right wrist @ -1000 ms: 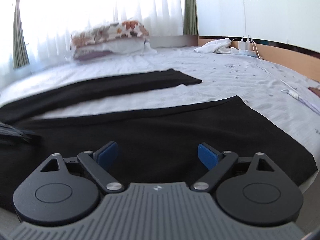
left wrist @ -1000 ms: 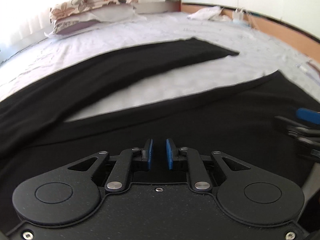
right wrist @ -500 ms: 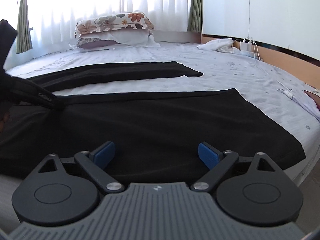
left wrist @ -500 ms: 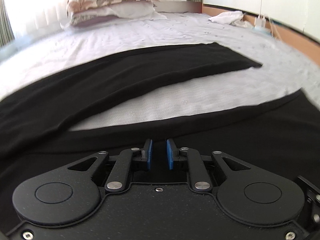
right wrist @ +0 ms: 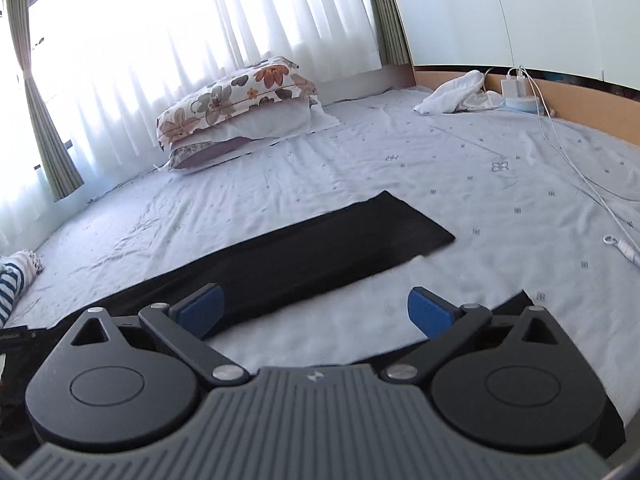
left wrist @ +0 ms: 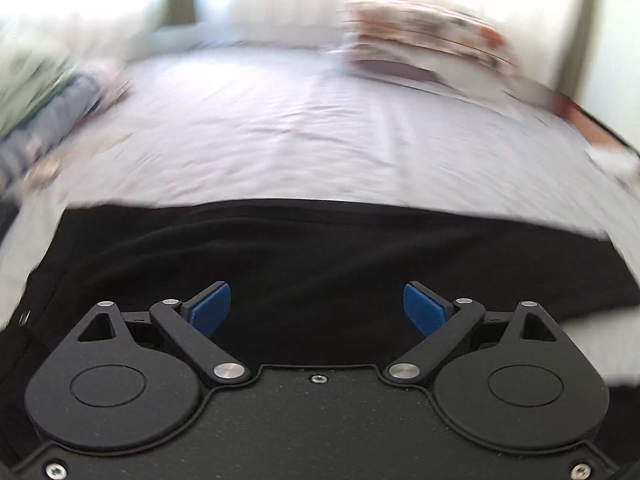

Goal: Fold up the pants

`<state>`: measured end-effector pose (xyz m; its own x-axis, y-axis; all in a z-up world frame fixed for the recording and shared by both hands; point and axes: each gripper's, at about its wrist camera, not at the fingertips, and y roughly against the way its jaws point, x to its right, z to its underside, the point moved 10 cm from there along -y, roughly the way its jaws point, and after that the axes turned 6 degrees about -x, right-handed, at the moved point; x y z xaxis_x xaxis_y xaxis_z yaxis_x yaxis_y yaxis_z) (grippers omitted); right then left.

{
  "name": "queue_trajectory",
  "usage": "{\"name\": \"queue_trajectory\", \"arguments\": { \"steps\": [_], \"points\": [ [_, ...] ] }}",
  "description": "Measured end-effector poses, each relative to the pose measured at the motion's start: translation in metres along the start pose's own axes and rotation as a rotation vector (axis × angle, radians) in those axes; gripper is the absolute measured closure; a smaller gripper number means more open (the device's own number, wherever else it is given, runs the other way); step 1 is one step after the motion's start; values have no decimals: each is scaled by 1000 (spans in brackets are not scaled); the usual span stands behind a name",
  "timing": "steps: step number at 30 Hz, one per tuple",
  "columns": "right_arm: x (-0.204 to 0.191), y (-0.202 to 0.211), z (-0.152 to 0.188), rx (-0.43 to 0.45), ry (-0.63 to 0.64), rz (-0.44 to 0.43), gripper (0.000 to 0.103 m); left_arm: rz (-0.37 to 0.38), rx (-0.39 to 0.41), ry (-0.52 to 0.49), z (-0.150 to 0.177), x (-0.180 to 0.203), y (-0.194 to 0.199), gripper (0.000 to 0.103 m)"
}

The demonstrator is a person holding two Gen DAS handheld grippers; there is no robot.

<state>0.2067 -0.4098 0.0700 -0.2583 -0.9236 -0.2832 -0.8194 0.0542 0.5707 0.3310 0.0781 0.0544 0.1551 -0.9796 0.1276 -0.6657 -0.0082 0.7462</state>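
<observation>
Black pants lie spread flat on a bed with a pale sheet. In the blurred left wrist view the black pants (left wrist: 320, 256) fill the near half, and my left gripper (left wrist: 317, 308) is open and empty just above the cloth. In the right wrist view one pant leg (right wrist: 320, 248) runs from lower left to centre right, and a corner of the other leg (right wrist: 516, 304) shows under the right finger. My right gripper (right wrist: 316, 312) is open and empty, over the sheet between the two legs.
Stacked floral pillows (right wrist: 236, 112) lie at the far side by the curtained window. A white cloth (right wrist: 456, 92), a charger (right wrist: 514, 84) and its cable (right wrist: 580, 168) sit far right by the wooden headboard. Striped clothing (right wrist: 10, 280) lies at the left edge.
My left gripper has opened wide from shut and swung quickly left, blurring its view. My right gripper stayed open and moved forward over the gap between the legs.
</observation>
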Motion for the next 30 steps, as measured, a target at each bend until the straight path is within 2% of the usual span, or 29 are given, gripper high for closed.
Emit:
{"name": "queue_trajectory", "arguments": {
  "steps": [3,5,10,14,17,19,20,22,25,30],
  "points": [
    [-9,-24,-28,-23,-36,22,0,-56,-34,235,-26,-71,-23,9],
    [-14,-44,-44,-42,-68,25,0,-92,-50,342,-41,-112,-40,9],
    [-15,-103,-76,-102,-144,67,0,-162,-68,477,-62,-185,-81,9],
    [-5,-163,-89,-177,-238,85,0,-190,-62,552,-74,-212,-118,9],
    [3,-207,-97,-193,-281,122,0,-218,-68,592,-76,-227,-148,9],
    [9,-237,-100,-195,-318,133,0,-195,-62,620,-76,-233,-163,4],
    [10,-251,-100,-195,-332,134,0,-183,-48,630,-77,-234,-167,0],
    [13,-280,-100,-194,-352,153,0,-210,-24,633,-81,-234,-171,0],
    [13,-321,-95,-208,-349,211,0,-253,-56,629,-84,-234,-179,0],
    [13,-373,-88,-243,-318,320,0,-278,-35,733,-84,-240,-179,0]
  ]
}}
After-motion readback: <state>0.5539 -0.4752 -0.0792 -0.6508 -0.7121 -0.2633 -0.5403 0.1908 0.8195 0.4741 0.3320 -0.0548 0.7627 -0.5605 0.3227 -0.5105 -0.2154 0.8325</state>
